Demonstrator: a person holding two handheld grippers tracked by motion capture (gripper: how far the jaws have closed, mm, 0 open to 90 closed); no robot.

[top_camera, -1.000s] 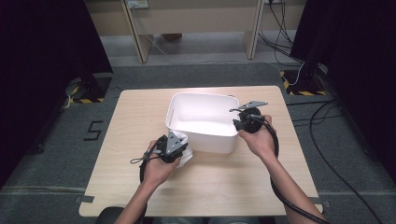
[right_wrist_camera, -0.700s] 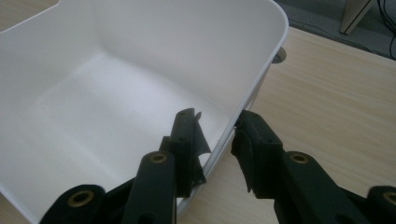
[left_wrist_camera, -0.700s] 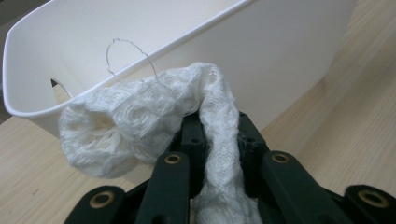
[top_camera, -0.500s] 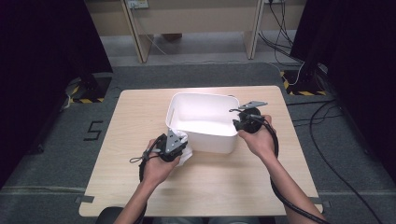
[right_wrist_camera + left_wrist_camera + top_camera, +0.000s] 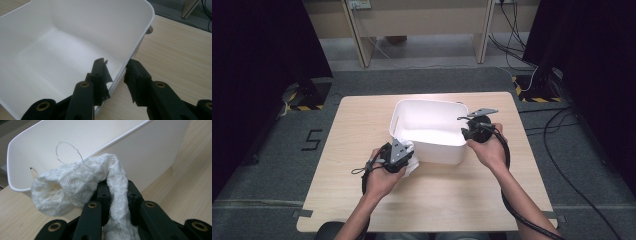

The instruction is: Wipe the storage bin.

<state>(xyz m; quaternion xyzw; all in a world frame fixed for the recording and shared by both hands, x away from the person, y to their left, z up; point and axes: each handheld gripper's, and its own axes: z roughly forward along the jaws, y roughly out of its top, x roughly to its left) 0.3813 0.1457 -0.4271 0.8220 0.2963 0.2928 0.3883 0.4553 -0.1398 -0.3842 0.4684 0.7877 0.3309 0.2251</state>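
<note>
a person seated at a pale wooden table [image 5: 362, 200] works two hand-held grippers around a white plastic tub [image 5: 434, 117] that stands near the middle of the tabletop. the left gripper [image 5: 404, 159], held at the tub's near left corner, has its jaws clamped tight on a white knitted cloth [image 5: 75, 185]; in the left gripper view a strip of the cloth runs down between the black jaws while the rest bunches in a loose roll to one side, just in front of the tub's outer wall, with a thin dark thread [image 5: 66, 151] curling up from it against the tub. the right gripper [image 5: 115, 68] sits at the tub's right-hand wall, its jaws straddling the rim at a narrow gap, one inside the tub and one outside; whether the pads actually press the wall cannot be told. the tub's inside looks bare and bright. black cables trail from both grippers back along the person's forearms
</note>
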